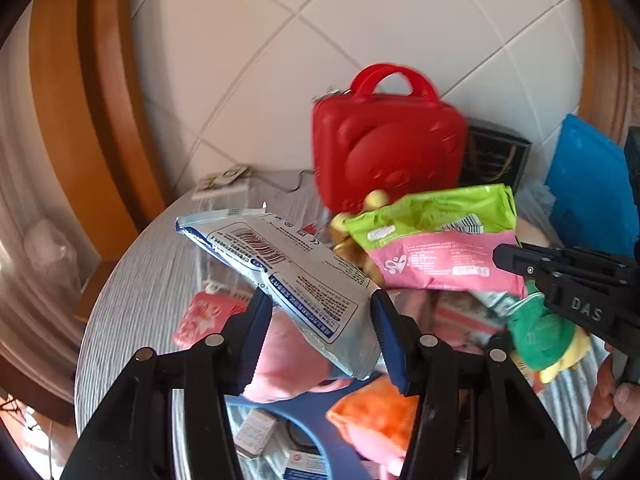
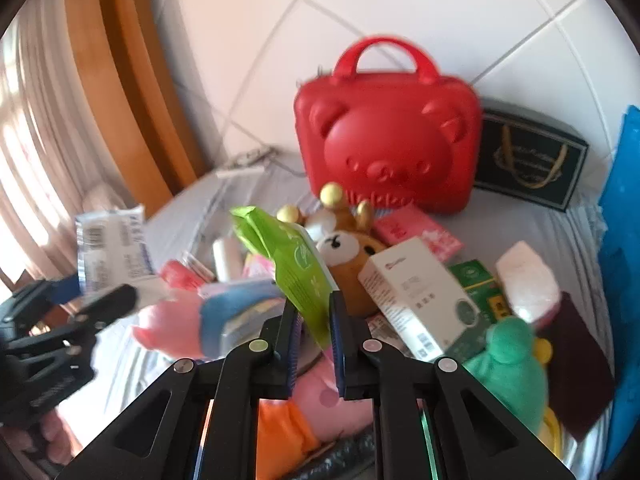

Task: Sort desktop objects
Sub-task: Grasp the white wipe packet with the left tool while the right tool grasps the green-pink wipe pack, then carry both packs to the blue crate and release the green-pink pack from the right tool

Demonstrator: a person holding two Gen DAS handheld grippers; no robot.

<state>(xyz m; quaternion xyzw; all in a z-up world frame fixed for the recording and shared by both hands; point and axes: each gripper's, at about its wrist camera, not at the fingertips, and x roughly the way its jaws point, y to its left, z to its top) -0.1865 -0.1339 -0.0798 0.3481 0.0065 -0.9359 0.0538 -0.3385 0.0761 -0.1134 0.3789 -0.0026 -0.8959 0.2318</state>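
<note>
White tiled wall behind a cluttered grey worktop [image 1: 152, 264]. Left gripper [image 1: 322, 336] jaws pinch a white-blue packet [image 1: 288, 272], lifted. Right gripper [image 2: 314, 340] jaws clamp a green wipes pack [image 2: 298, 268] edge-on. Beyond both: plush toys, boxes, red bear case [image 2: 386, 144].

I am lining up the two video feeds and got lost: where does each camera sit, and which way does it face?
Left wrist: sits on the left tool, facing the tiled wall across the cluttered table; its fingers hold a white-blue packet; the right tool and a hand show.
Right wrist: sits on the right tool, facing the same wall; it grips a green-pink packet; the left tool shows.
Shared: red bear case, both packets, green plush.
</note>
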